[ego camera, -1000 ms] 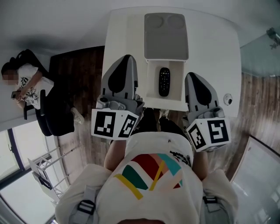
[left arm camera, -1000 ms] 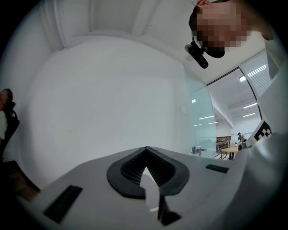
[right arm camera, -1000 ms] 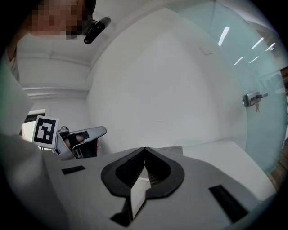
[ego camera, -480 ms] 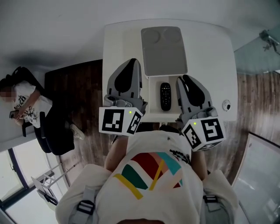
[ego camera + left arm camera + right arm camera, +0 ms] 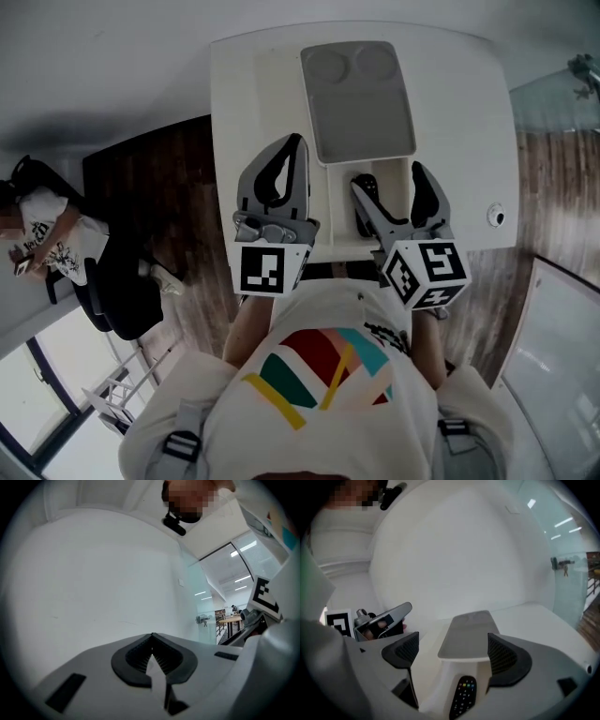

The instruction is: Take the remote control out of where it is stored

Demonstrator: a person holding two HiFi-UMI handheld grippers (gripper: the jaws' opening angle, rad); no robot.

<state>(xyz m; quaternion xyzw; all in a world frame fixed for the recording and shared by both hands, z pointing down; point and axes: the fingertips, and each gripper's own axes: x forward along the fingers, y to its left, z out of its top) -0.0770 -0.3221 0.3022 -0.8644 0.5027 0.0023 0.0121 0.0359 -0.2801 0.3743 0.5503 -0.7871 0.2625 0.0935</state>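
Head view: right gripper [image 5: 390, 180] covers most of the remote control [image 5: 464, 696]; btns not legible there. Right gripper view: remote's near end is cut off by btm edge, btn markings too blurred to read. Round obj [image 5: 496, 216] on table [image 5: 469, 103]: too small to ID. Seated person [image 5: 42, 239]: partly cut off at left edge.

I read the black remote control [image 5: 464, 696] as lying flat, buttons up, lengthwise near-to-far in the open white compartment [image 5: 394, 186], just near of the slid-back grey lid [image 5: 358, 98].
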